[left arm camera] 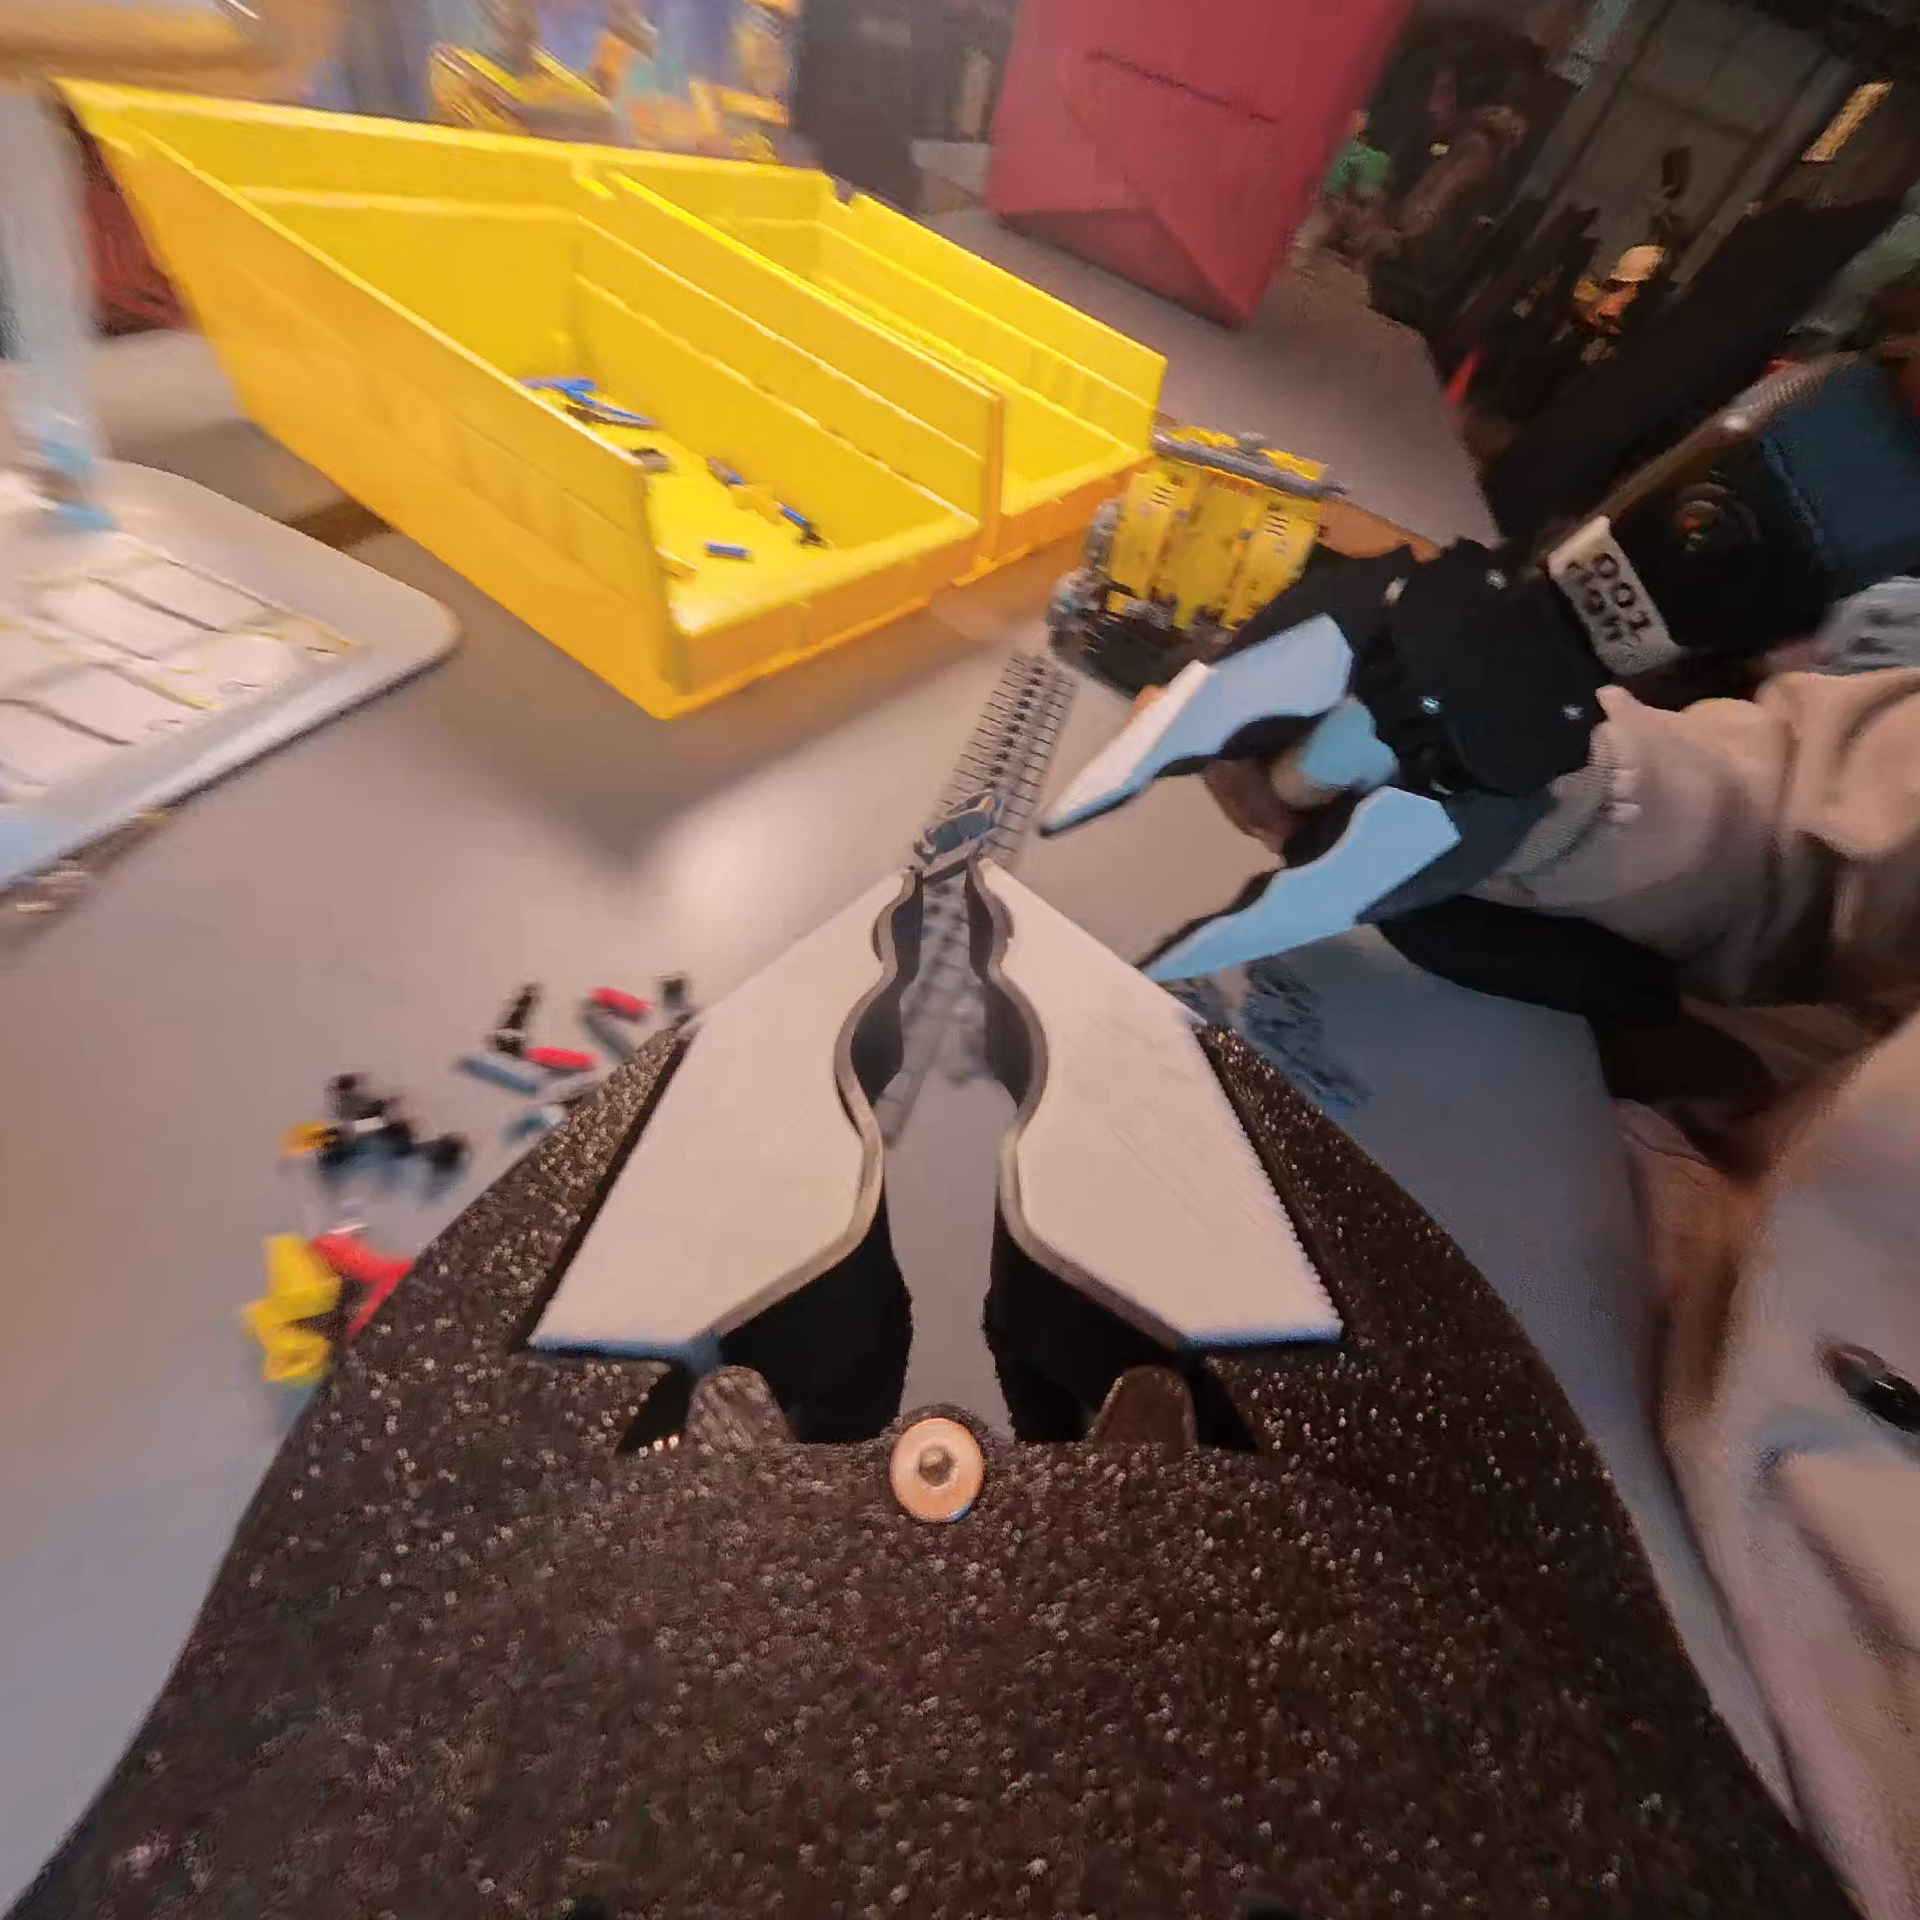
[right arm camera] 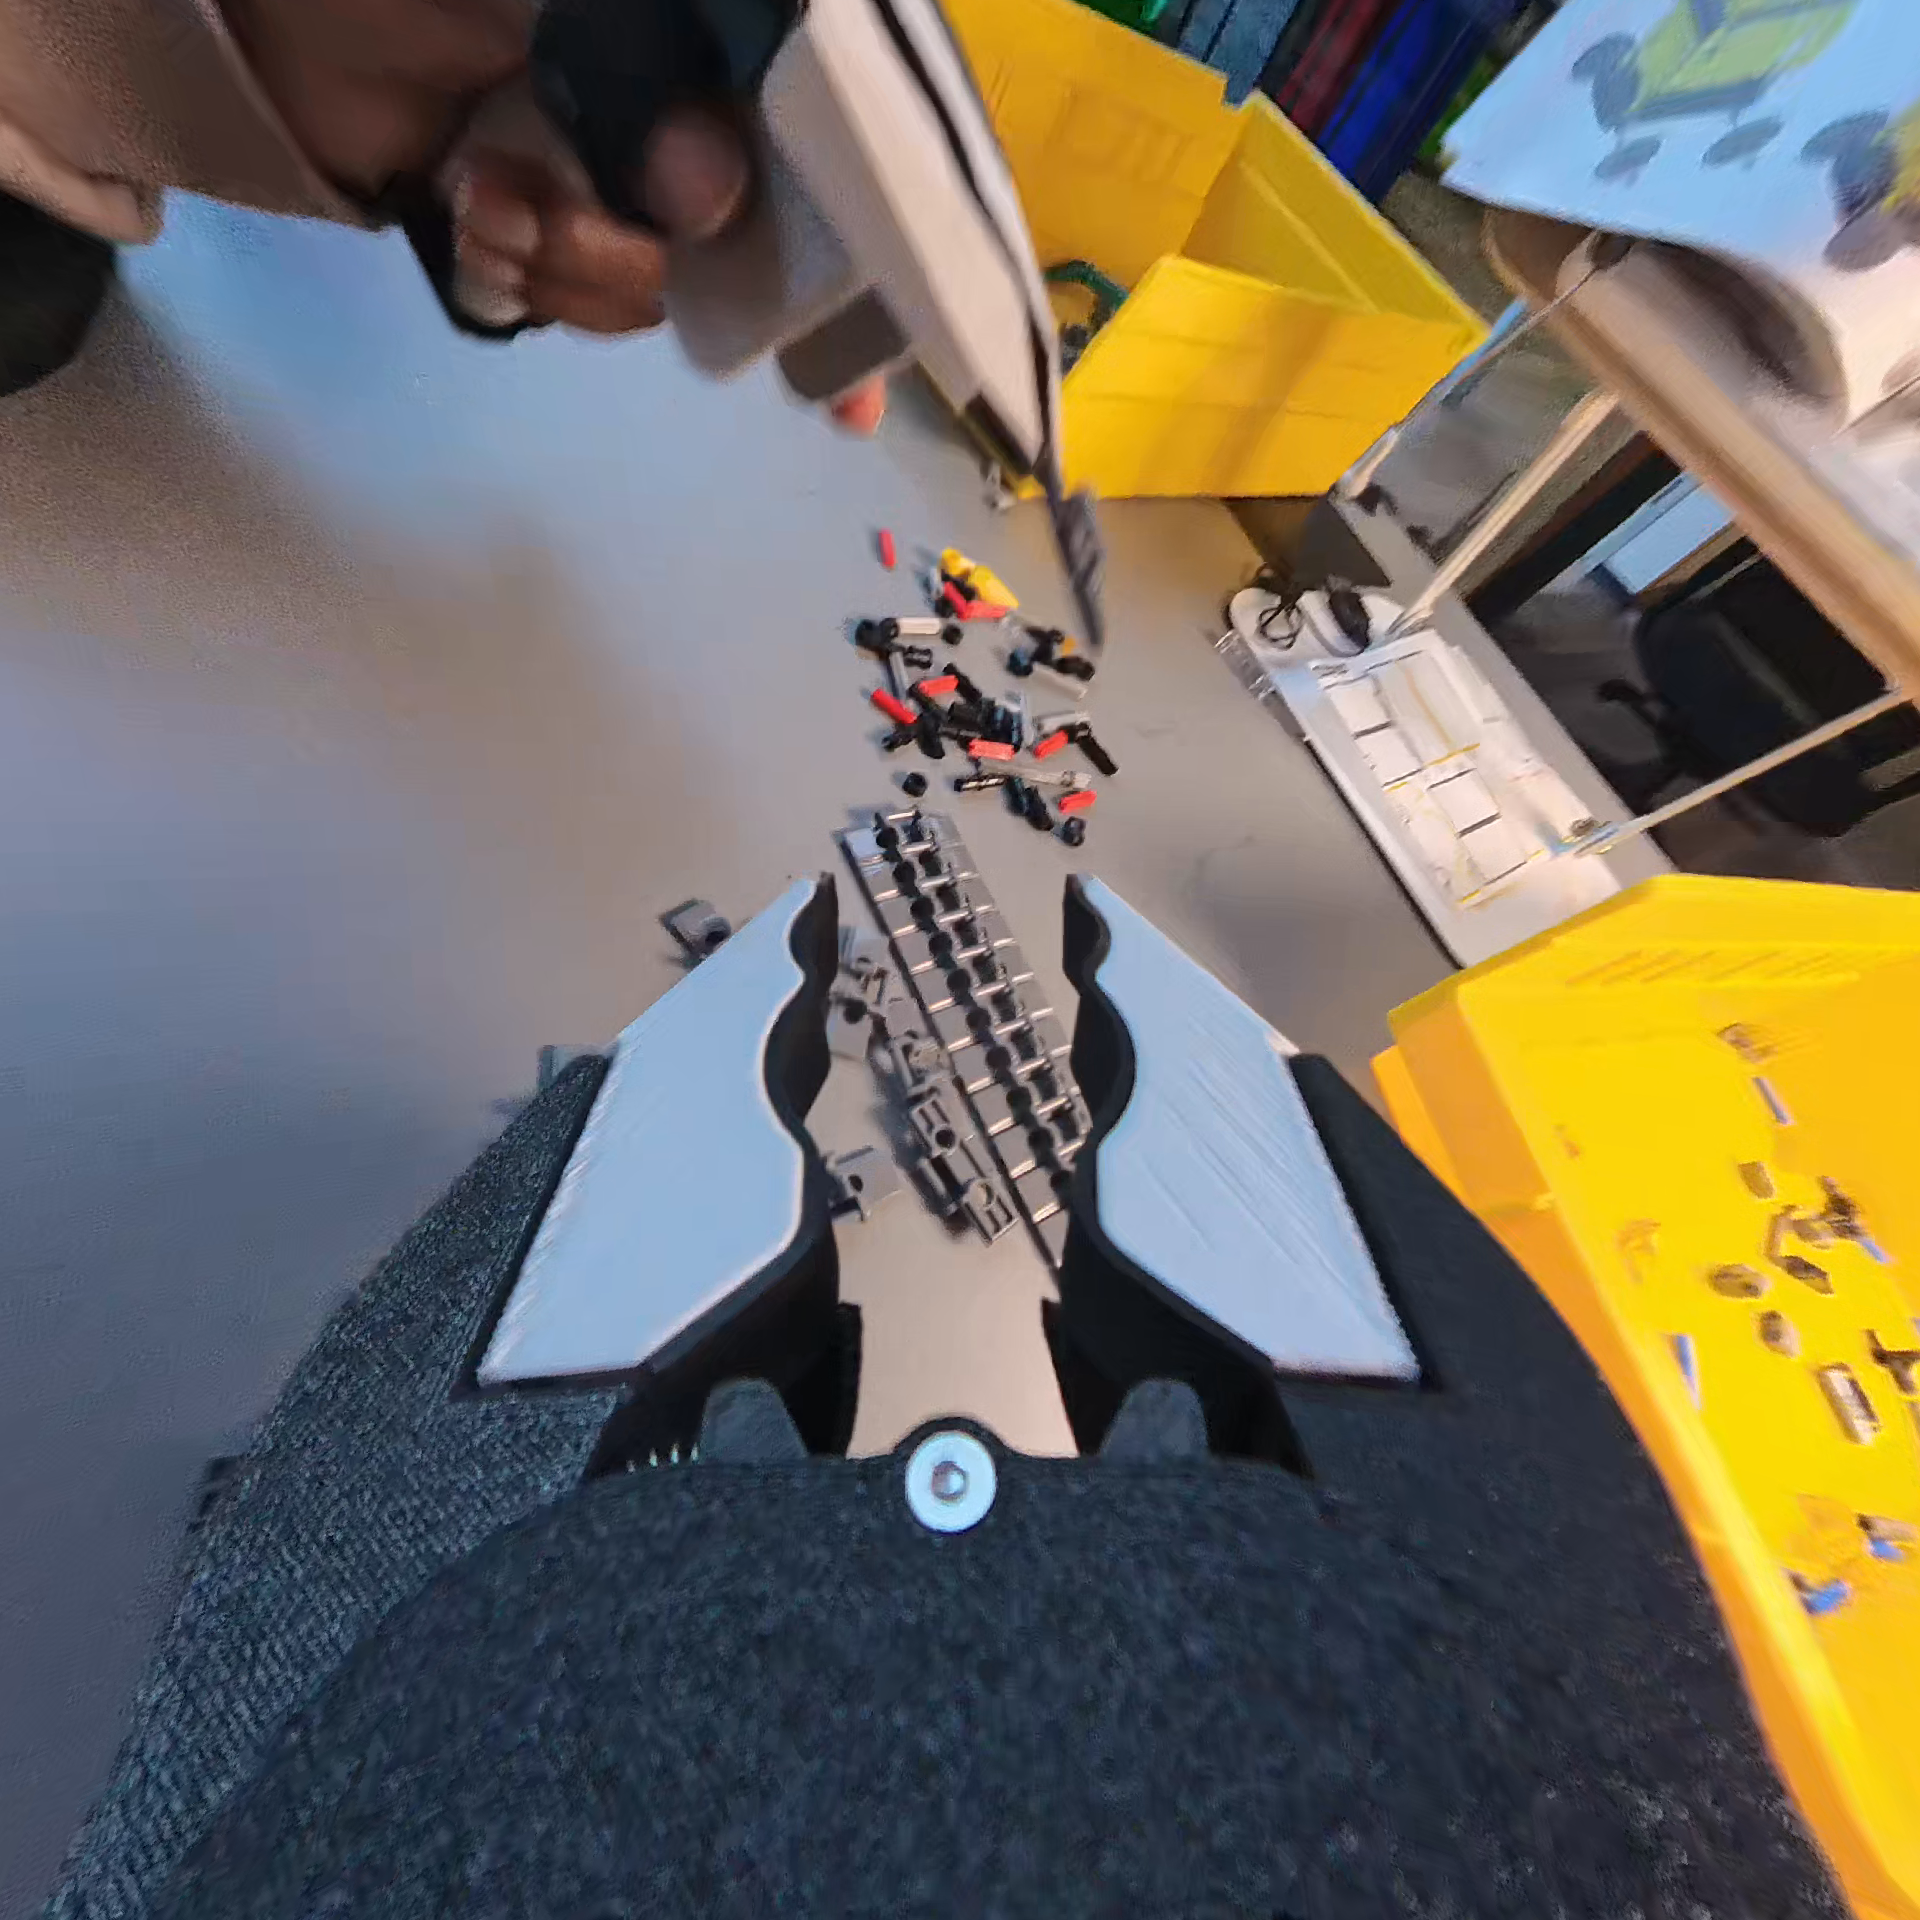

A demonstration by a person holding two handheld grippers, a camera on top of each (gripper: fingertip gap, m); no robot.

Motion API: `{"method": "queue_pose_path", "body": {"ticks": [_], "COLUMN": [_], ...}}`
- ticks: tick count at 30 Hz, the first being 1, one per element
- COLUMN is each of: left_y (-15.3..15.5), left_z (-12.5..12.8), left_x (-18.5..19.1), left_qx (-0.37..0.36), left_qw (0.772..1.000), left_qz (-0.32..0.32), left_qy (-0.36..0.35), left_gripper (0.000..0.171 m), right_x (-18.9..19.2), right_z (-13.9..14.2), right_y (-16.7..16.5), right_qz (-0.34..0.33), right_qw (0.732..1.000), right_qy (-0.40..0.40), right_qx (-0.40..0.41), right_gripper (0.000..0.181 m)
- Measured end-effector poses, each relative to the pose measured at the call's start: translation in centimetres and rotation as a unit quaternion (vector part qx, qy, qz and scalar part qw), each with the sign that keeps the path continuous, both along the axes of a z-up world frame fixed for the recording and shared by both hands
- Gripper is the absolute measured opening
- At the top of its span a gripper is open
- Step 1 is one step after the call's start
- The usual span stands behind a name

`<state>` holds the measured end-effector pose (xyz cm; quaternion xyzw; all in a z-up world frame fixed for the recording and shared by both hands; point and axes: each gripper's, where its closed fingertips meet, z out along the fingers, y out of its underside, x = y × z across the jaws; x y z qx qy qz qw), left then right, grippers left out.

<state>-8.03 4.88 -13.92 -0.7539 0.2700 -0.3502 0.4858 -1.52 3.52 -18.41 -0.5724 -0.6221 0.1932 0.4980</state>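
Two grippers — left gripper [left arm camera: 943,878] pinching one small piece [left arm camera: 958,831].

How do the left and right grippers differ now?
The left gripper is shut on a small dark plastic part; the right gripper is open and empty. The left one faces a yellow brick-built model; the right one points at a grey toothed track strip. Both have pale grey fingers.

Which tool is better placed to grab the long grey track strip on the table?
Right: the right tool is open above the track strip; the left tool is shut on a small grey piece.
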Motion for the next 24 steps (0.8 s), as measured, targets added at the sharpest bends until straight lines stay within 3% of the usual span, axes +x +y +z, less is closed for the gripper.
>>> {"method": "queue_pose_path", "body": {"ticks": [2, 4, 7, 11, 13, 15, 17, 19, 21, 24], "left_y": [2.7, 5.1, 7.2, 7.7, 7.5, 7.2, 6.5, 4.8, 1.9, -1.2], "left_z": [1.4, 1.9, 0.3, -1.5, -1.5, -0.7, 0.6, 0.8, -0.3, -1.5], "left_x": [-5.8, -12.6, -20.9, -24.6, -24.7, -23.5, -20.1, -14.9, -8.8, -2.4], "left_qx": [0.044, 0.070, 0.047, 0.005, 0.010, 0.025, 0.043, 0.027, -0.037, -0.100], "left_qw": [0.993, 0.970, 0.928, 0.907, 0.904, 0.913, 0.939, 0.974, 0.996, 0.992], "left_qz": [0.105, 0.220, 0.348, 0.406, 0.411, 0.393, 0.332, 0.221, 0.080, -0.045], "left_qy": [0.027, 0.071, 0.121, 0.111, 0.113, 0.104, 0.075, 0.043, 0.002, -0.065], "left_gripper": [0.008, 0.008, 0.009, 0.011, 0.024, 0.030, 0.030, 0.028, 0.031, 0.035], "right_x": [0.3, 0.3, -0.3, -1.2, -1.4, -1.4, -1.4, -1.4, -1.6, -2.5], "right_z": [-1.7, -3.8, -5.6, -6.1, -6.4, -6.7, -6.8, -6.8, -6.5, -4.2], "right_y": [-0.5, -1.4, -2.6, -2.8, -3.0, -2.8, -2.8, -2.8, -2.5, -2.0], "right_qz": [0.022, 0.047, 0.075, 0.090, 0.097, 0.097, 0.100, 0.106, 0.111, 0.114], "right_qw": [0.998, 0.991, 0.980, 0.976, 0.973, 0.972, 0.971, 0.970, 0.975, 0.988], "right_qy": [-0.030, -0.072, -0.102, -0.125, -0.139, -0.159, -0.172, -0.177, -0.163, -0.104], "right_qx": [-0.051, -0.102, -0.151, -0.157, -0.159, -0.141, -0.135, -0.128, -0.099, -0.030], "right_gripper": [0.039, 0.040, 0.041, 0.035, 0.028, 0.019, 0.018, 0.017, 0.017, 0.017]}}
